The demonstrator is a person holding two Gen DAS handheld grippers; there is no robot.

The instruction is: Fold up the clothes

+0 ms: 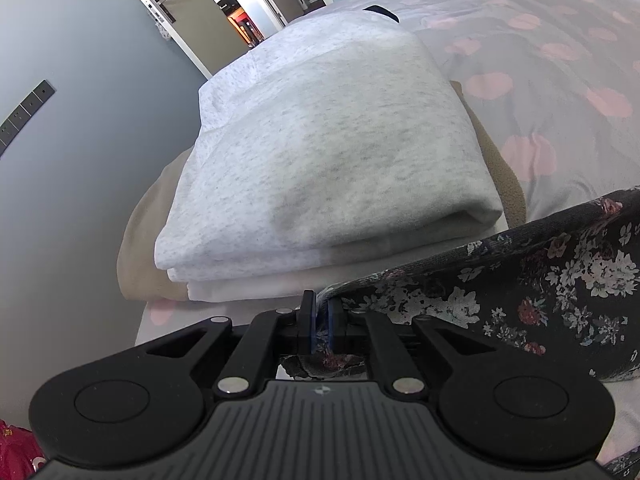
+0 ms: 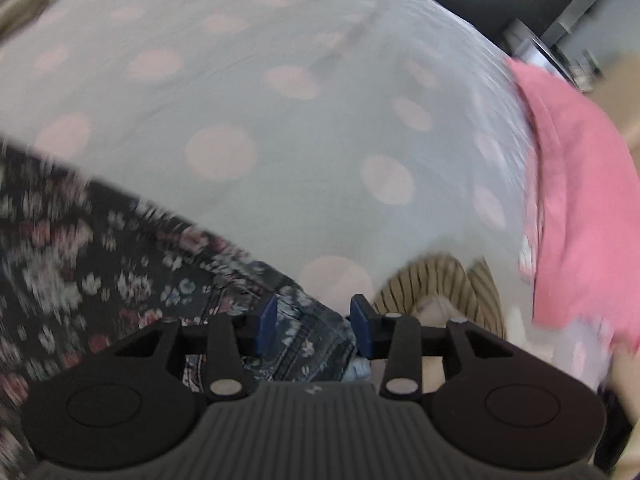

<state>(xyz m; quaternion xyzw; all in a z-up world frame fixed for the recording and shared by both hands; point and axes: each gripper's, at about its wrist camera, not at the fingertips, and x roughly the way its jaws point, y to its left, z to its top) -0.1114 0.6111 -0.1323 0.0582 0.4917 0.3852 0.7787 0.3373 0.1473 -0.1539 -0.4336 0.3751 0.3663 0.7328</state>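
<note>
Dark floral-print denim garment (image 1: 540,280) stretched rightward from left gripper (image 1: 320,322), clenched on its edge; right gripper (image 2: 314,326) spread wide around the other end (image 2: 304,336); long axis between both, above spotted grey bedspread (image 2: 280,140).

Held right gripper (image 2: 313,327) wide apart over floral garment (image 2: 100,264), on dotted bedsheet (image 2: 280,120); pink cloth (image 2: 580,200) lay beside, blurred.
</note>
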